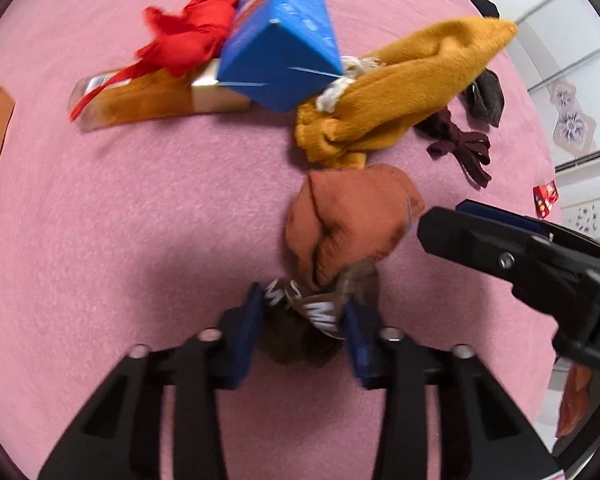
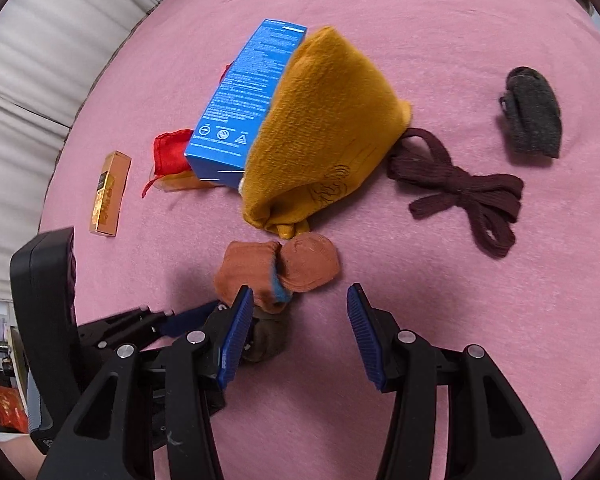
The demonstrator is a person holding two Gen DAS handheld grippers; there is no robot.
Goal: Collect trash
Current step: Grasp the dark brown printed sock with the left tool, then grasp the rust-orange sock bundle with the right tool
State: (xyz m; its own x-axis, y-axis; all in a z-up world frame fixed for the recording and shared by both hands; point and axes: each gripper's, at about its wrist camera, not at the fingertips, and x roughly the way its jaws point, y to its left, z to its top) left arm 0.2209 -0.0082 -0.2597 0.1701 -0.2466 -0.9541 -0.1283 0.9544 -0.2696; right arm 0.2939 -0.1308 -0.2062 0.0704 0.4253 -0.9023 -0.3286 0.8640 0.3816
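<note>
My left gripper [image 1: 304, 312] is shut on a crumpled brown wrapper with white letters [image 1: 320, 312], just above the pink surface. An orange-brown sock [image 1: 348, 224] lies right in front of it. My right gripper [image 2: 300, 320] is open and empty, just short of the same sock [image 2: 296, 266]; it shows in the left wrist view [image 1: 500, 248] at the right. A blue box [image 1: 280, 40] leans on a gold box [image 1: 160, 100] beside red cloth [image 1: 192, 36]. The blue box [image 2: 252, 100] also shows in the right wrist view.
A mustard cloth [image 2: 324, 128], a dark maroon bow [image 2: 460, 188] and a grey sock [image 2: 534, 116] lie on the pink bed [image 2: 420, 20]. A small gold box [image 2: 110, 194] lies at the left. A white headboard [image 2: 32, 60] is at far left.
</note>
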